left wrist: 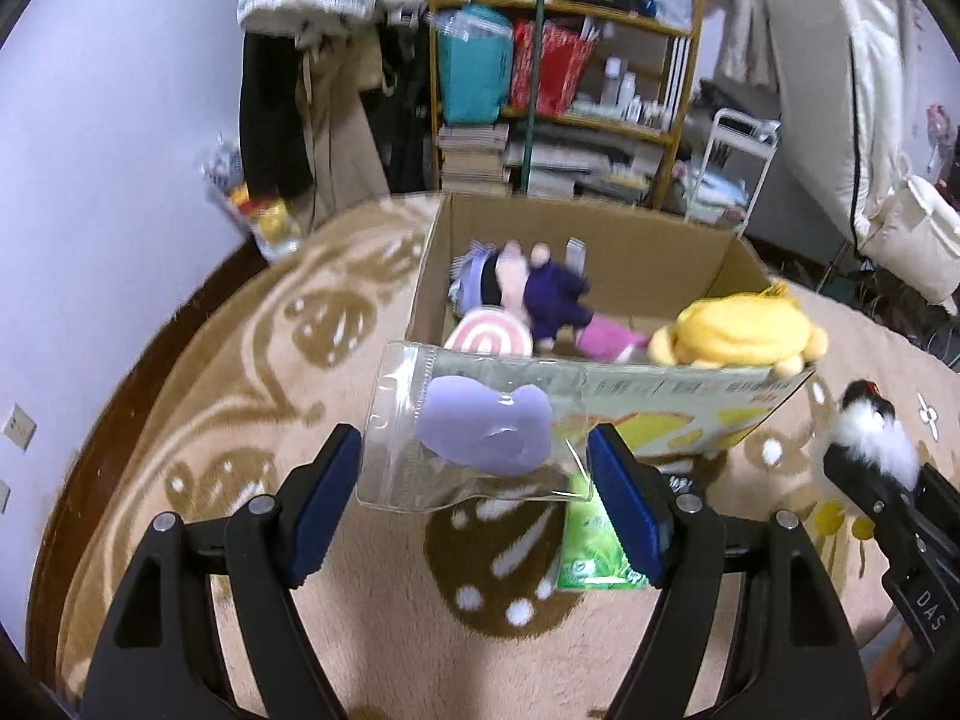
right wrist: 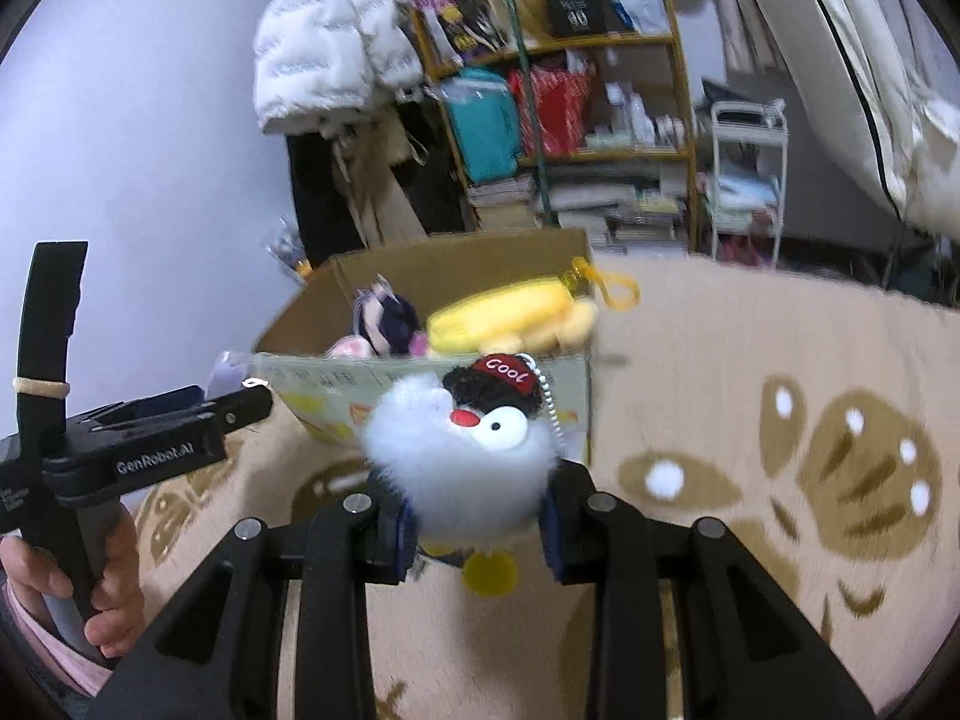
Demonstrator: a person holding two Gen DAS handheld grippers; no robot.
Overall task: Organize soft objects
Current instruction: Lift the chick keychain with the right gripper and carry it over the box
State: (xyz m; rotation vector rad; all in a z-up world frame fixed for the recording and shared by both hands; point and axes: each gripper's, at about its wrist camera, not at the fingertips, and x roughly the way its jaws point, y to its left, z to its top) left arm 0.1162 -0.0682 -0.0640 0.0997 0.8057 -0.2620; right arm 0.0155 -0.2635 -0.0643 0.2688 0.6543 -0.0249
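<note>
You were mid-carry on both sides, heading for the cardboard box [left wrist: 648,252] on the patterned rug [left wrist: 240,360]. Your left gripper [left wrist: 474,468] had a clear zip bag [left wrist: 468,432] with a lavender soft piece [left wrist: 486,423] between its fingers; the bag looked held by its edges, but I couldn't tell how firm the clamp was. It hung just short of the box's near wall, long axis roughly across the jaws, zip end towards the left. Your right gripper [right wrist: 477,531] was clenched on the fluffy white penguin keychain [right wrist: 468,456], head up, red "Cool" cap [right wrist: 507,375] tilted right, bead chain [right wrist: 549,399] dangling, near the box's front right corner. Inside the box sat a yellow plush [left wrist: 735,333], a purple doll [left wrist: 540,294] and a pink swirl plush [left wrist: 489,336]. Next move, by my read: lift each item over the near rim, then release above the free floor space at the box's right half.
</note>
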